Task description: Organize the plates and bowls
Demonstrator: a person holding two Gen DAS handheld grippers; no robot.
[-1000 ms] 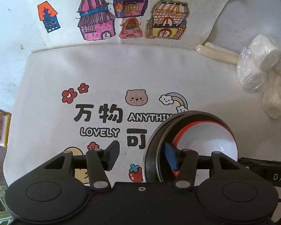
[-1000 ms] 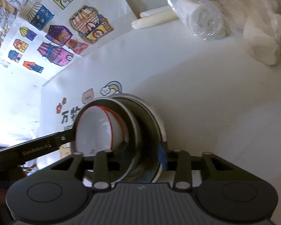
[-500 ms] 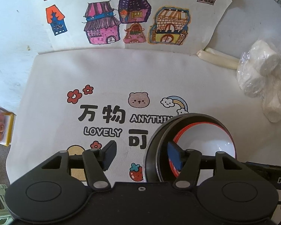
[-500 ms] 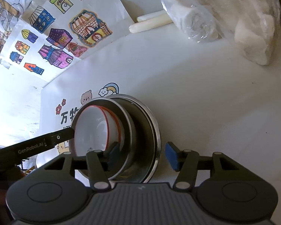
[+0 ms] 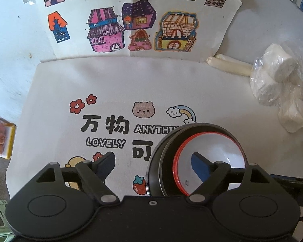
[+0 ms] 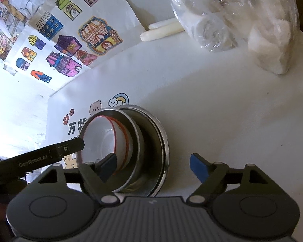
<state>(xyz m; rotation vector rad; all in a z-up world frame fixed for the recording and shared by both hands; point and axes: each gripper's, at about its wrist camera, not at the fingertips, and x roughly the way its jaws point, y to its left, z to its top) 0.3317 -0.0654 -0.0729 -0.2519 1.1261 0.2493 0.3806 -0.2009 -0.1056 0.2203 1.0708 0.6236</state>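
Note:
A white bowl with a red rim (image 5: 212,147) sits nested inside a steel bowl (image 5: 161,149) on the printed cloth. In the right wrist view that steel bowl (image 6: 136,135) rests in a wider steel plate (image 6: 164,141), and the white bowl (image 6: 103,139) is innermost. My left gripper (image 5: 152,163) straddles the stack's left rim, jaws opening, one pad over the white bowl, one outside, neither pressing. My right gripper (image 6: 153,165) straddles the right rims, jaws opening, pads clear of the metal. The left gripper's finger (image 6: 70,147) reaches in from the left.
A clear bag of white rolls (image 5: 280,84) lies at the right with two white sticks (image 5: 230,66) beside it. A sheet of coloured house drawings (image 5: 139,20) lies beyond the printed cloth (image 5: 91,84). A snack packet (image 5: 0,139) sits at the left edge.
Both grippers' jaws have spread wider, and their pads have drawn away from the stack's rims. The stack rests in the same place.

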